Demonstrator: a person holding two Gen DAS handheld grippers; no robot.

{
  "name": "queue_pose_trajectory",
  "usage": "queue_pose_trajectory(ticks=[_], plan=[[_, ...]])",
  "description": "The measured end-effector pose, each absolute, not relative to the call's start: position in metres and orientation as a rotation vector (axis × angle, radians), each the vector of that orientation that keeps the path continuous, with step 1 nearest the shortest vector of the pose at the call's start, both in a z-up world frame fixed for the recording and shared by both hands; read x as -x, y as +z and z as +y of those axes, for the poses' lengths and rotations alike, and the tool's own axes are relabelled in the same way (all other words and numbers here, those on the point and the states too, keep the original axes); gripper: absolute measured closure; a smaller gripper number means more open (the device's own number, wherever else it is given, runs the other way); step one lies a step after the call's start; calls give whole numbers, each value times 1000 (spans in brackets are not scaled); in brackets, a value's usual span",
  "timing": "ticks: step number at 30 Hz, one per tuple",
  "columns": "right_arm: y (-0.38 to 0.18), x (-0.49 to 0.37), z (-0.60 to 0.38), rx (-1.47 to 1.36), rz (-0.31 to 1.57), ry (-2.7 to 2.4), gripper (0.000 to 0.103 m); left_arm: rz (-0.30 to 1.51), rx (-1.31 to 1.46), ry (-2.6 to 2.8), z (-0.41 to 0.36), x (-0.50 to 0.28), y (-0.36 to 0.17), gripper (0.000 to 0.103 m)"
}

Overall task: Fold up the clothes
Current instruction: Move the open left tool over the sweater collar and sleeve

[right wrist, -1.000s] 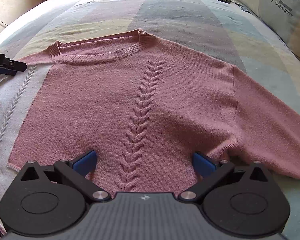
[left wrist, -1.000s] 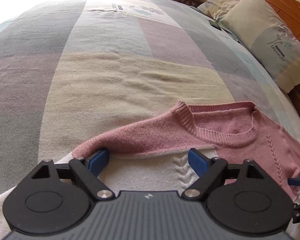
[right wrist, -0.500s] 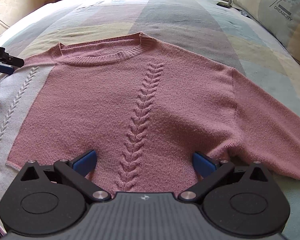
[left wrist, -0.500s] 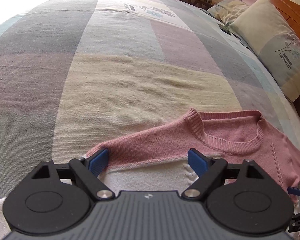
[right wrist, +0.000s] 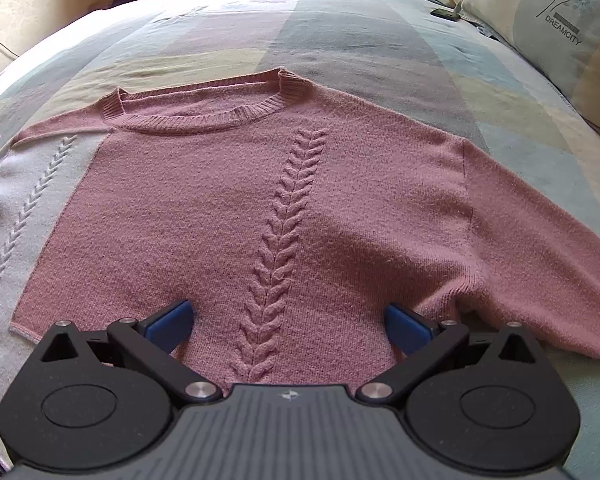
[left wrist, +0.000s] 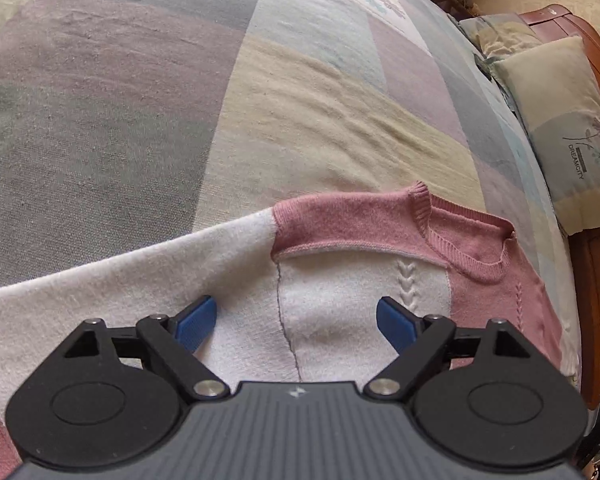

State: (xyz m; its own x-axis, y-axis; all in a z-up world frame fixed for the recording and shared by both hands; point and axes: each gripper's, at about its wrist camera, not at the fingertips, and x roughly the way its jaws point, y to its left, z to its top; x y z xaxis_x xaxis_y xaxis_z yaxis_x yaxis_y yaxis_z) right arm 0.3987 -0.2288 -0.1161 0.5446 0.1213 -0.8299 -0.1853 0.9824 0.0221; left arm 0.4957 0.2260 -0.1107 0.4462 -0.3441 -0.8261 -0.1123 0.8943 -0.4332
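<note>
Your sweater [right wrist: 260, 200] lies flat on the bed [right wrist: 340, 40], front up, neckline toward 12 o'clock.

Only your right view shows it nearly whole: the pink body, the braid [right wrist: 288, 240] down its middle, the pink sleeve running off to 3 o'clock, and the white panel at 9 o'clock with its own braid. It also shows a small dark object [right wrist: 444, 13] on the bed near the pillow [right wrist: 560, 32] at 1 o'clock.

Only your left view shows the white sleeve [left wrist: 100, 288] stretching out to 9 o'clock, the seam where it joins the white panel, and the pink shoulder strip above them. It also shows the wooden headboard [left wrist: 596, 272] at 3 o'clock, beyond the pillow [left wrist: 568, 128].

Your left gripper [left wrist: 296, 320] has its jaws wide apart, holding nothing. It hangs over the white panel with the seam running between the blue pads [left wrist: 196, 326]; you cannot tell whether the pads touch the knit.

Your right gripper [right wrist: 288, 324] is likewise spread wide and empty, over the lower pink body with the braid between its pads [right wrist: 168, 326]. Contact with the fabric cannot be judged there either.
</note>
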Motion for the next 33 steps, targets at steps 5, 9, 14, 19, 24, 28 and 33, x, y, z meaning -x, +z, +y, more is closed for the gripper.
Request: queue_pose_trajectory(ticks=[5,9,14,19,24,28,33], plan=[[-115,-401,-229,76,992,183,0,1083,394,-97,226,-516,-98,16],[-115,-403,-228,76,999,176,0,1029,321,-132,219,-480,-68,16],[-116,-401,-227,72,985,160,0,1047,349,-121,212,-411,-74,15],[-116,-401,-227,74,983,159,0,1089,411,-83,224,-370,-97,16],[-115,-404,-227,79,994,160,0,1058,375,-75,232,-376,-79,16],[-115,-403,-225,75,996,141,0,1072,391,-49,247,-386,-90,16],[-115,-403,-224,74,999,133,0,1083,474,22,278,-358,-101,17]])
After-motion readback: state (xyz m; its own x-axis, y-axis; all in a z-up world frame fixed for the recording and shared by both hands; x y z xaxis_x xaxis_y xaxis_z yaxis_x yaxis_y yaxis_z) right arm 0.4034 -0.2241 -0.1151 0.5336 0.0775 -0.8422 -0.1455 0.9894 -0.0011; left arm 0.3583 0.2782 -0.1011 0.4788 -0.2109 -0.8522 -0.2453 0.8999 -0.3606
